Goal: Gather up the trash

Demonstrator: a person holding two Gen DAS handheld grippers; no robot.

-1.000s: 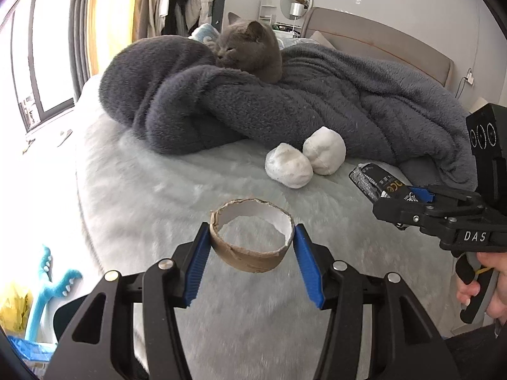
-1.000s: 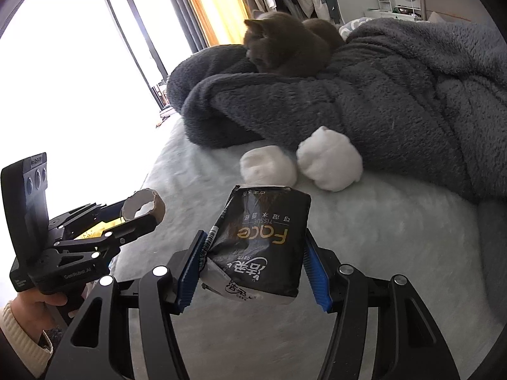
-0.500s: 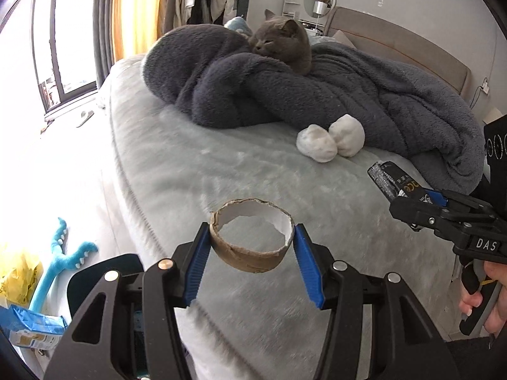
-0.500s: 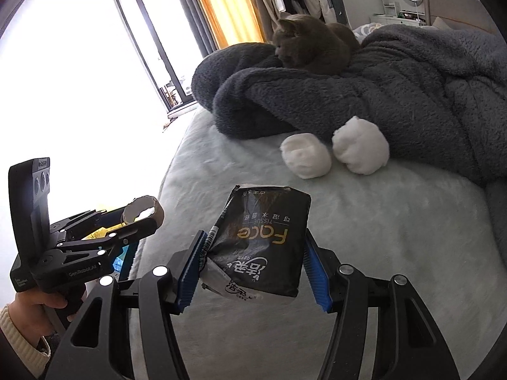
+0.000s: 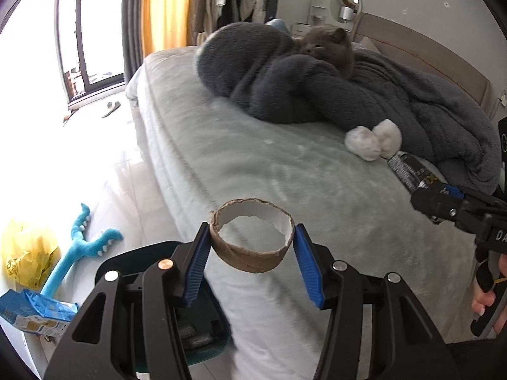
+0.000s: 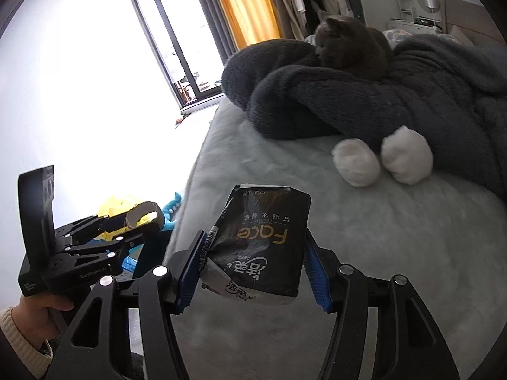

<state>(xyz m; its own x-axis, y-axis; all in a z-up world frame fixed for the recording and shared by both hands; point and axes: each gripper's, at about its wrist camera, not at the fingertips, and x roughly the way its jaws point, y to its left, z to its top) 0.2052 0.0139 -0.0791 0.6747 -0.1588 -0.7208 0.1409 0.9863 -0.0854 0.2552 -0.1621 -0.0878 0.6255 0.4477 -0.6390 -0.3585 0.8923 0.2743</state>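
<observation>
A bedroom, bright window at one side, with a pale grey bed (image 5: 285,171) filling most of both views. Nearest, the left gripper (image 5: 252,248) is clenched on a torn cardboard tube (image 5: 252,243), held by its sides over the bed's edge, and the right gripper (image 6: 253,253) grasps a black tissue packet (image 6: 263,240) the same way. Below the left gripper sits a dark teal bin (image 5: 202,332) on the floor, with a blue plush toy (image 5: 79,247) beyond it. Farther up the bed lie two white tissue balls (image 5: 374,142) against a dark blanket (image 5: 317,95), where a grey cat (image 5: 329,49) rests. The thin tube could crush or slip if squeezed unevenly, and a drop made short of the bin would land on the floor; the cat might also bat the tissue balls away. Compared with a second ago, both hands have swung toward the bed's edge, and the bin and more floor have come into view.
</observation>
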